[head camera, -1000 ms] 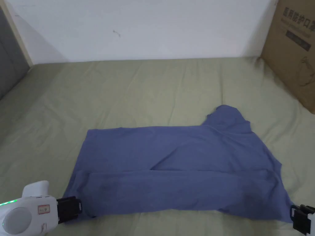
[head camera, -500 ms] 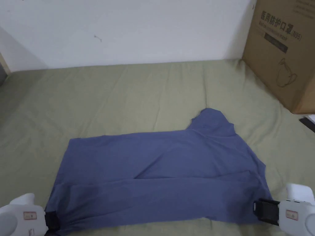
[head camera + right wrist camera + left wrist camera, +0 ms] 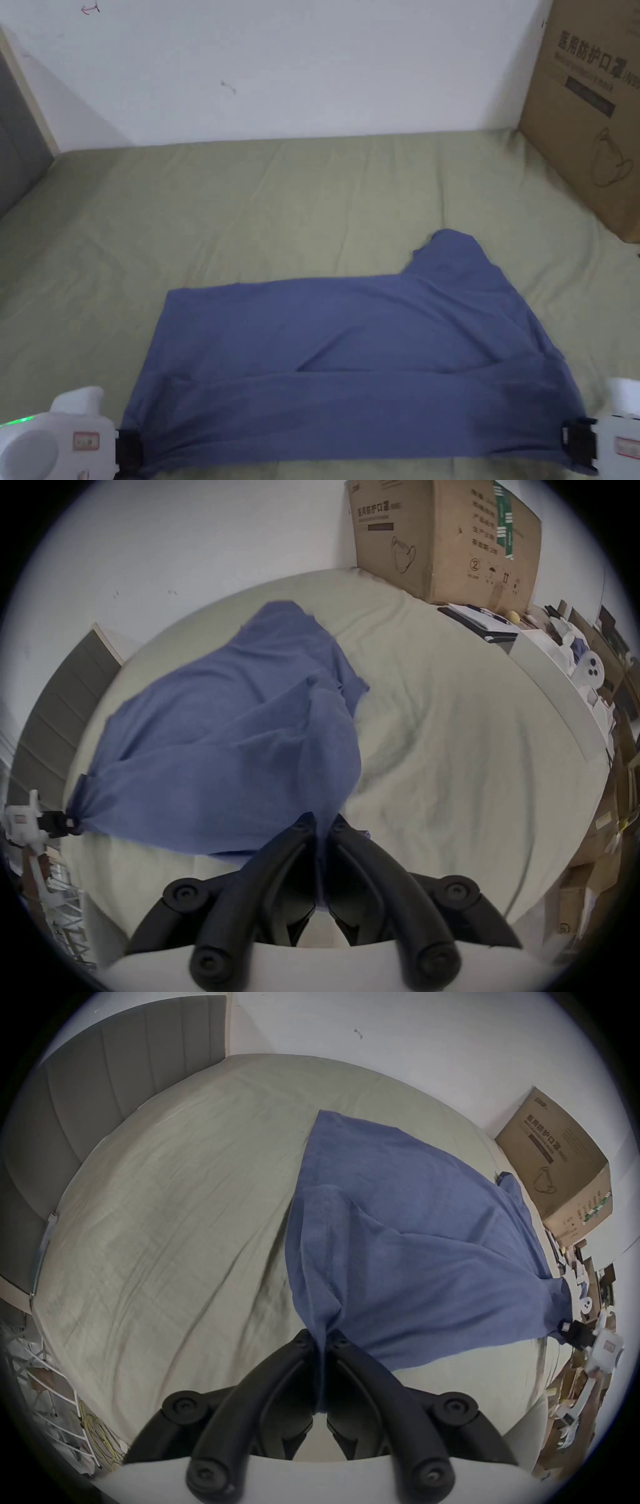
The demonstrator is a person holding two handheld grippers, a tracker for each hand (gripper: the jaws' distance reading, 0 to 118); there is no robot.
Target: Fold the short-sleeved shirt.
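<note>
Wrinkled olive-green bed sheet (image 3: 250, 206) against a white wall (image 3: 312, 62). Cardboard box (image 3: 594, 106) at the far right corner. Grey padded headboard (image 3: 104, 1061) at left.

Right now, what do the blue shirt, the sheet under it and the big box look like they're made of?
The blue shirt looks like thin, soft woven or knit cloth, matte; it drapes and bunches where pinched. The green sheet looks like matte cotton-type fabric, with fine creases. The box looks like brown corrugated cardboard, dull, with folded edges and print. The exact fibres can't be told.

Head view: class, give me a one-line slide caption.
Both grippers, left and right, pinch the blue shirt's near corners on the green bedsheet.
</note>
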